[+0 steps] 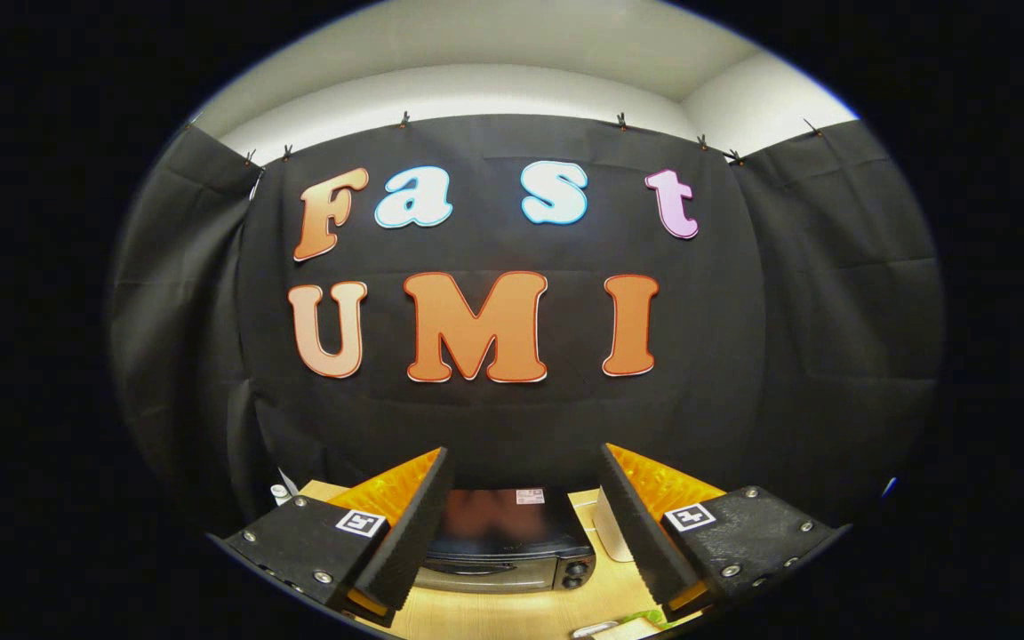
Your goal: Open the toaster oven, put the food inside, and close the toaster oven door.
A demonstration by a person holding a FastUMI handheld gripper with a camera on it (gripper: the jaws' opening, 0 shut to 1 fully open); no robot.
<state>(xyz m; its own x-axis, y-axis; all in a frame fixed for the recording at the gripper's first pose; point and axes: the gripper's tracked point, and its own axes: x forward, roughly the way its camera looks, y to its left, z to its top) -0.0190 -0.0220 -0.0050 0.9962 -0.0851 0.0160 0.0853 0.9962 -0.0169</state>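
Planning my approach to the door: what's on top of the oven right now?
The oven sits below the open jaws of the gripper. Its dark glossy top carries a small label near the back and nothing else. The finger covers the top's near corner on one side, so that part is unknown.

toaster oven (503,542): black top, silver door | table (512,613): pale wood grain | cup (612,533): white

Even indoor light falls from above; the pale ceiling strip beyond the dark cloth wall reads brightest, nearly washed out. The matte cloth swallows light and shows soft creases. The glossy black top of the toaster oven (501,533) carries a blurred reflection. The light wooden table (512,613) is evenly lit. Fisheye bending curves straight lines strongly toward the rim, where sharpness drops.

The gripper (525,471) holds its fingers wide apart, sharp, empty.
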